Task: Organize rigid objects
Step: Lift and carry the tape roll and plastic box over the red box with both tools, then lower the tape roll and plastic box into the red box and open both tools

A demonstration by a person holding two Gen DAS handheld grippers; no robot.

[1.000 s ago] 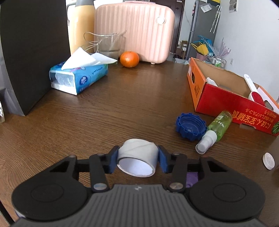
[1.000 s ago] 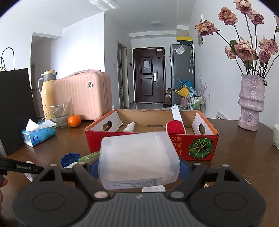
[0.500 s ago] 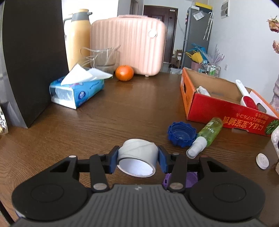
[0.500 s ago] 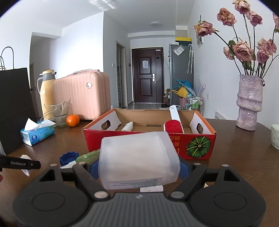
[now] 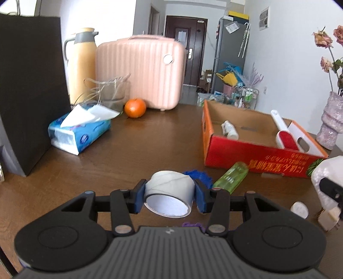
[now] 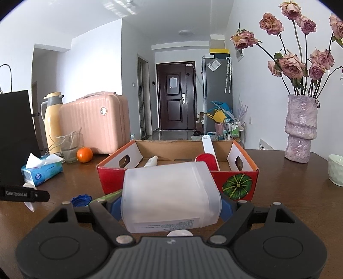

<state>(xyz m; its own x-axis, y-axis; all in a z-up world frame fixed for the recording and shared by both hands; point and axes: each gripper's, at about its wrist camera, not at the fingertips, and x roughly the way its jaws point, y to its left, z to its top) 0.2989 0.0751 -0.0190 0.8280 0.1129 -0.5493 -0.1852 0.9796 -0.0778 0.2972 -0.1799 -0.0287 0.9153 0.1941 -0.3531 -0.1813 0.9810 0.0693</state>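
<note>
A home dining space: wooden table (image 6: pixel 278 171), fridge (image 6: pixel 216 94), entrance door (image 6: pixel 174 96), suitcase (image 6: pixel 96 124), flower vase (image 6: pixel 300 128).

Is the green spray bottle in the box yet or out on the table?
Out. The green spray bottle lies on its side on the table, just outside the red box.

White walls (image 6: pixel 96 70) and ceiling (image 6: pixel 171 19) are catching daylight; a dark brown door (image 6: pixel 175 96) is standing shut at the hallway end, w/ a grey fridge (image 6: pixel 216 94) just beside it (papers stuck on).
</note>
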